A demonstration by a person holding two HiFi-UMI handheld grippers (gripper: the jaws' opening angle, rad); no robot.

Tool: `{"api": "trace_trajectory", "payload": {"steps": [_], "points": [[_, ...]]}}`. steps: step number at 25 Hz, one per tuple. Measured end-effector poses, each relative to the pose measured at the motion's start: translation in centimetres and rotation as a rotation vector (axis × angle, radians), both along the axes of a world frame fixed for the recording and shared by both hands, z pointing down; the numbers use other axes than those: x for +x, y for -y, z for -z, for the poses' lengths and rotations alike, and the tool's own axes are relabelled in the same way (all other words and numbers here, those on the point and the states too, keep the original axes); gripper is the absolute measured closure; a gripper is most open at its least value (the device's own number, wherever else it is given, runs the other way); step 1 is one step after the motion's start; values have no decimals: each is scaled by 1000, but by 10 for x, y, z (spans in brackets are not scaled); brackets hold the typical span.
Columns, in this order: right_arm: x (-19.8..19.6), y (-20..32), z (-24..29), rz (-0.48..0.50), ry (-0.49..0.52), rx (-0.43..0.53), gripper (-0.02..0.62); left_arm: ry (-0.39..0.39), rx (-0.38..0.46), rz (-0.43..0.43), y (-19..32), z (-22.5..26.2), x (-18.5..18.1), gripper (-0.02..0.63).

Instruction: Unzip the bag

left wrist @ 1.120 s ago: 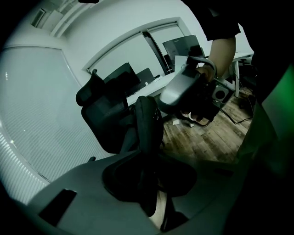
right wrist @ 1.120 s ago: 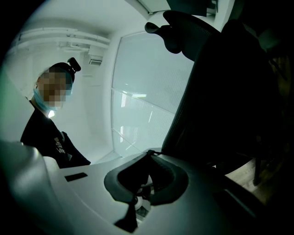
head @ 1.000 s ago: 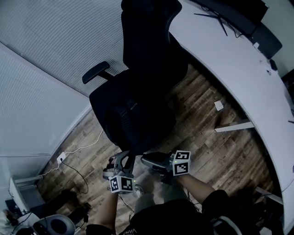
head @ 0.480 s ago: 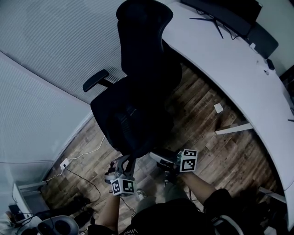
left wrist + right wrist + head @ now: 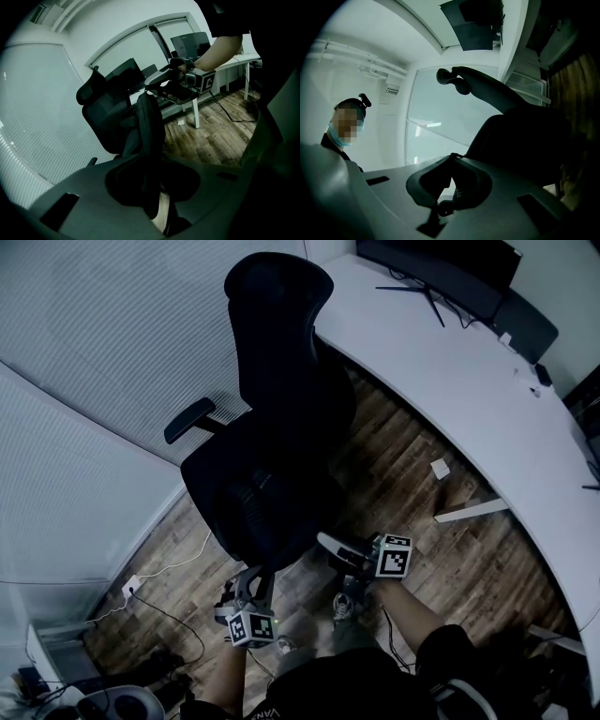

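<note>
On the seat of the office chair point(image 5: 281, 352), the dark bag point(image 5: 150, 124) is pinched between the left gripper's point(image 5: 246, 577) barely parted jaws, so the right gripper point(image 5: 328, 543), clamped fully together seemingly on the zip pull, should draw steadily against that anchor.

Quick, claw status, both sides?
Left claw: closed on a black strap.
Right claw: closed; nothing clearly held.

I have the left gripper point(image 5: 249, 582) angled downward, jaws clamped on a dark strap point(image 5: 149, 136). The right gripper point(image 5: 330, 544) sits nearly level beside it, jaws pressed together.
</note>
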State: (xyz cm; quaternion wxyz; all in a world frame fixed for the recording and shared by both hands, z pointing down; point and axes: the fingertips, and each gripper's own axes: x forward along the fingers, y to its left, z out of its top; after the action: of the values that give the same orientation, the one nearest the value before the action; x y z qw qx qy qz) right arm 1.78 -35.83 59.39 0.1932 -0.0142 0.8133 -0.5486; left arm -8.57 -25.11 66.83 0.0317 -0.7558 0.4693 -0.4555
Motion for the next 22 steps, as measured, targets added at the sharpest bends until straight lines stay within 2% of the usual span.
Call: {"api": "trace_trajectory", "payload": {"steps": [8, 14, 22], "points": [[21, 54, -5, -48, -38, -5, 551, -3, 1, 20, 1, -1, 8, 522], [26, 84, -8, -53, -94, 36, 552, -11, 5, 16, 8, -2, 17, 522], [39, 122, -30, -136, -87, -86, 551, -33, 1, -10, 22, -4, 29, 523]]}}
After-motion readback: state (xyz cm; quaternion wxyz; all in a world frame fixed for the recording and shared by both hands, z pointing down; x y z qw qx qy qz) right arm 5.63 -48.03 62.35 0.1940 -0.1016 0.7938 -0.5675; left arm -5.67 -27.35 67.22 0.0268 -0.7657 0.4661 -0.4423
